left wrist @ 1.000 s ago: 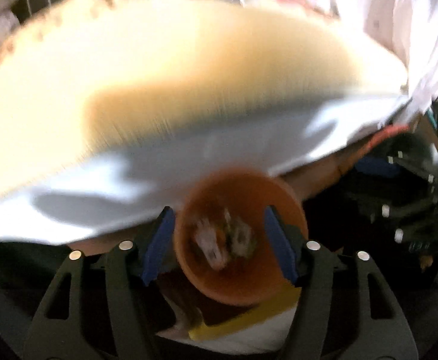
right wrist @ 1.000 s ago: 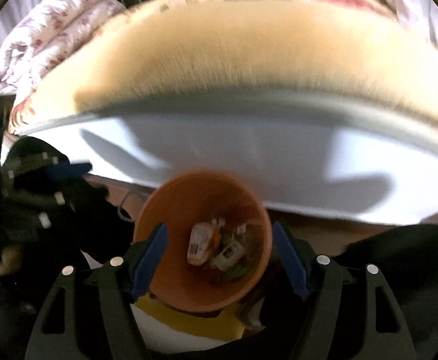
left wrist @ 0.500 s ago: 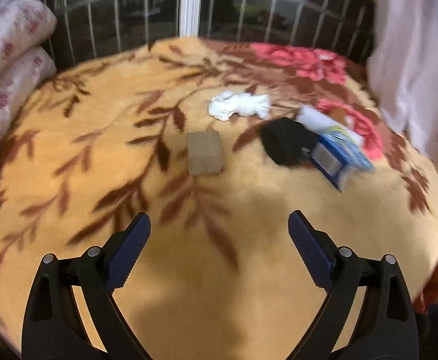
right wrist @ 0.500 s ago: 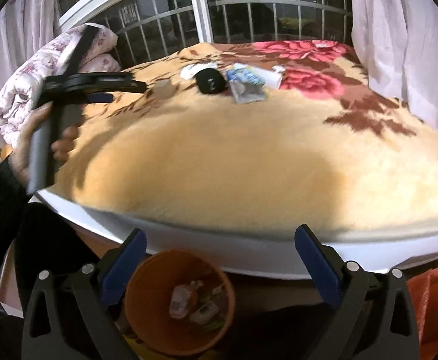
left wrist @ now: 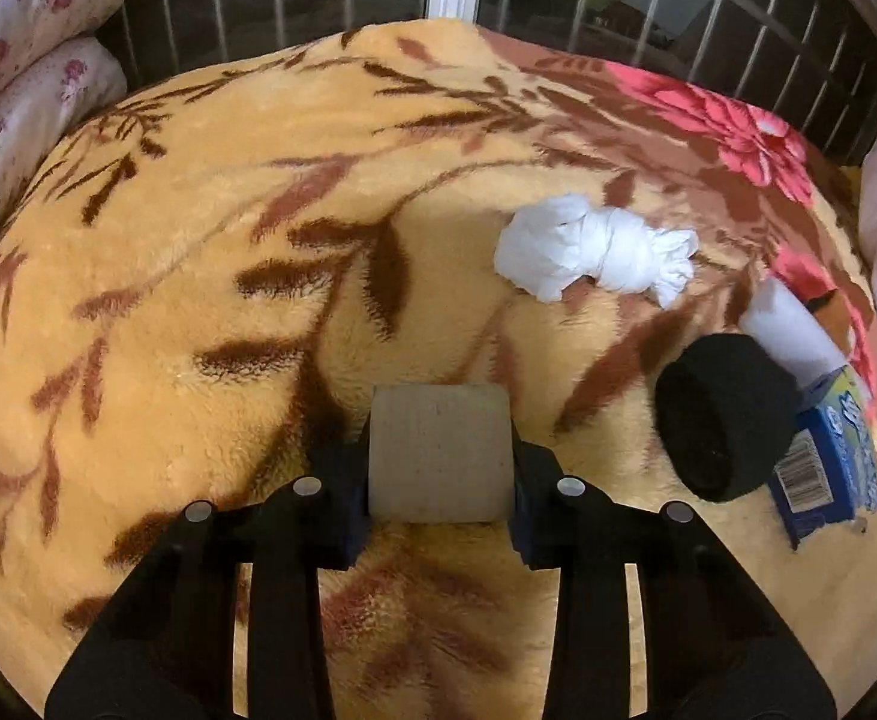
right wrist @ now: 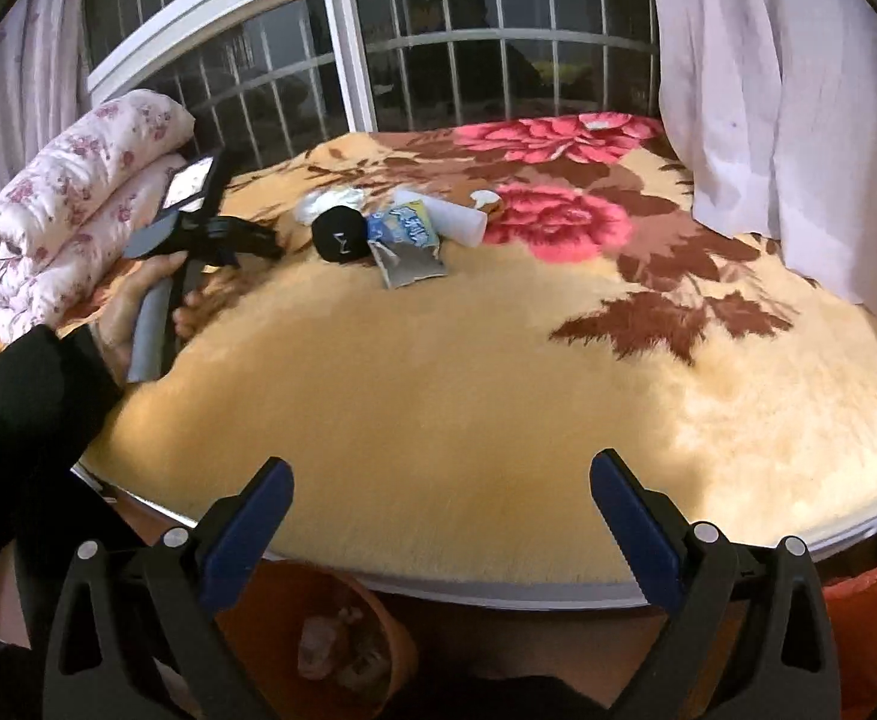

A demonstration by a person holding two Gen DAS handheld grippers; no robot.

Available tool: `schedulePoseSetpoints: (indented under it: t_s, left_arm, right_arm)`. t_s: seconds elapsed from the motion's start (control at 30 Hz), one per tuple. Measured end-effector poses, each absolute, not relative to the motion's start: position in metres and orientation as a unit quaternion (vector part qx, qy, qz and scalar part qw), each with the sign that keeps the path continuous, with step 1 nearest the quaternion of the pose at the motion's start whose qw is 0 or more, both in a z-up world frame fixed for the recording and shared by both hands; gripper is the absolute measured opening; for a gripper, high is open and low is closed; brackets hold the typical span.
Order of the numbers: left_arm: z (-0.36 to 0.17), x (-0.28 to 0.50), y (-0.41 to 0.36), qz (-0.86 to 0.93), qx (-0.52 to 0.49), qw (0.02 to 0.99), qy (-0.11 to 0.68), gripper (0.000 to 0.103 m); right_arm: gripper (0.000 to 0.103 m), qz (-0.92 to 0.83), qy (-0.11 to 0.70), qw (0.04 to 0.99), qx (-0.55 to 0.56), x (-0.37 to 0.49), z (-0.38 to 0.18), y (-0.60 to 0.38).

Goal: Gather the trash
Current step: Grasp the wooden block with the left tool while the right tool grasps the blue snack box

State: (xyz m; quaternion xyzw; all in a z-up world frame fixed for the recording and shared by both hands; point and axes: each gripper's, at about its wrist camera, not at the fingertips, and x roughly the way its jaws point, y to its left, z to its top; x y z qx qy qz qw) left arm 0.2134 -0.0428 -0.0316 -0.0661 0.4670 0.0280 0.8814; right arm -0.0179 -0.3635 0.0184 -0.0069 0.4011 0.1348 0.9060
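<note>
A flattened beige cardboard tube [left wrist: 439,461] lies on the yellow floral plush bed blanket [left wrist: 198,276]. My left gripper [left wrist: 438,498] has just closed its jaws, apparently grasping it; crushing could loosen it. My right gripper [right wrist: 441,525] hangs released above the orange bin [right wrist: 342,636].

Plush, fuzzy blanket [left wrist: 210,276]; matt cardboard tube [left wrist: 438,459]; crumpled white tissue [left wrist: 588,255].

One cardboard tube [left wrist: 438,461], one tissue wad [left wrist: 594,255], two grippers.
</note>
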Motion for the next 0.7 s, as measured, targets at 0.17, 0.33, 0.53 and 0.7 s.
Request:
schedulePoseSetpoints:
  t_s: [0.17,0.33,0.53,0.7]
  left_arm:
    - [-0.014,0.185,-0.035,0.026,-0.071,0.89,0.449,0.034]
    - [0.005,0.128,-0.032,-0.006,-0.056,0.905,0.423,0.034]
    - [0.003,0.086,-0.028,0.003,-0.037,0.918,0.394,0.034]
    - [-0.01,0.087,-0.02,0.006,-0.045,0.92,0.39,0.034]
  right_arm:
    - [0.098,0.135,0.399,0.906,-0.053,0.023,0.026,-0.351]
    - [0.098,0.147,0.407,0.898,-0.075,0.094,0.025,-0.327]
    - [0.098,0.158,0.425,0.887,-0.081,0.165,0.007,-0.288]
    - [0.097,0.15,0.434,0.884,-0.094,0.2,-0.007,-0.262]
